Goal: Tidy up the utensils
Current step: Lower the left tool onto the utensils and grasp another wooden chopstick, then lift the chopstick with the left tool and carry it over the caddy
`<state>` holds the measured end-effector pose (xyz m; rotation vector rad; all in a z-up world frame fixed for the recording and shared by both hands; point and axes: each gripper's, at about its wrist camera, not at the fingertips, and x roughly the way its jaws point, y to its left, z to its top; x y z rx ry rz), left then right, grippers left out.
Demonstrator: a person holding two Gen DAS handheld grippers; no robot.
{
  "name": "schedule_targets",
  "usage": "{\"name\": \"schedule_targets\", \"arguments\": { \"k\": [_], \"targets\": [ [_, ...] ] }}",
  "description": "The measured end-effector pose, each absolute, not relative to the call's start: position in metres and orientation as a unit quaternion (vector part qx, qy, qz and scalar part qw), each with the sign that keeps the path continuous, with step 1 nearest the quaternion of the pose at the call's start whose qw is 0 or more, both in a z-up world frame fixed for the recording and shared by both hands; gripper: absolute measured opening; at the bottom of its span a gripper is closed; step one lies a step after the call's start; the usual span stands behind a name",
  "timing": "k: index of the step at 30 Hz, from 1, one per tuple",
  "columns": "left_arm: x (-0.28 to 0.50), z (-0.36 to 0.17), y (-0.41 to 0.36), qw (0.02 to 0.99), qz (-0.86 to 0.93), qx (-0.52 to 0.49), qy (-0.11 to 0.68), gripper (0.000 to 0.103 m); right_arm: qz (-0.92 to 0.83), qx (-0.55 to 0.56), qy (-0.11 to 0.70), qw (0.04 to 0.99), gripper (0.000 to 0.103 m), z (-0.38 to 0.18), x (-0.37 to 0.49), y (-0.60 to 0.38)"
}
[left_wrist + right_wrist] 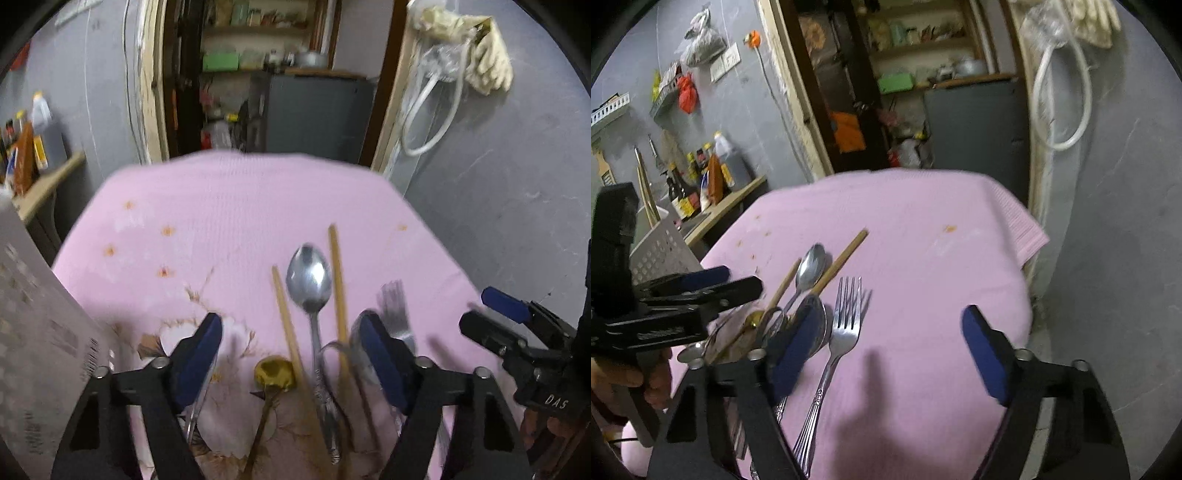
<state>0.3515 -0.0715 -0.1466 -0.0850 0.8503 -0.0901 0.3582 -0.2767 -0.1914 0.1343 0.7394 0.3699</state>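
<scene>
1. OK, nearest first: my left gripper has its jaws spread, nothing pinched. It hangs over the utensil pile, gold spoon and one chopstick lying between the pads.
2. Right gripper is also spread w/ nothing held. The fork lies between its pads, close to the left-hand one, handle running back under the rig.
3. Utensils sit bunched on the pink cloth, near edge: big steel spoon, second chopstick, another spoon bowl tucked behind a pad, bits overlapping. Can't tell exactly how many pieces; blur.
4. Off to the left, a perforated grey basket w/ chopsticks standing behind it. Prob the drop spot, my guess only.
5. Far: doorway, shelves, grey wall.
6. Risks: the two grippers are v. close to each other, so closing both at once could clash. Crossed handles mean a pinch on one piece may drag or flick a neighbour. Thin flat fork on soft cloth: pads may snag fabric or slip off.
</scene>
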Motion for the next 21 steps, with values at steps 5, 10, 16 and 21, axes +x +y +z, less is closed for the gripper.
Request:
{"name": "schedule_targets", "arguments": {
  "k": [5,10,16,21],
  "targets": [
    [0.362,-0.165,-0.066,0.893,-0.049,-0.065,0.442,0.053,0.201,0.07,0.384,0.898,0.055,-0.207,0.375,-0.268],
    [0.37,-0.164,-0.064,0.89,-0.062,-0.085,0.444,0.042,0.234,0.068,0.402,0.883,0.048,-0.215,0.389,-0.254],
    [0.385,-0.166,-0.061,0.875,-0.077,-0.105,0.465,0.033,0.269,0.079,0.42,0.863,0.039,-0.222,0.403,-0.245],
    [0.389,-0.166,-0.055,0.867,-0.081,-0.119,0.477,0.029,0.279,0.084,0.424,0.857,0.033,-0.226,0.414,-0.243]
  ]
}}
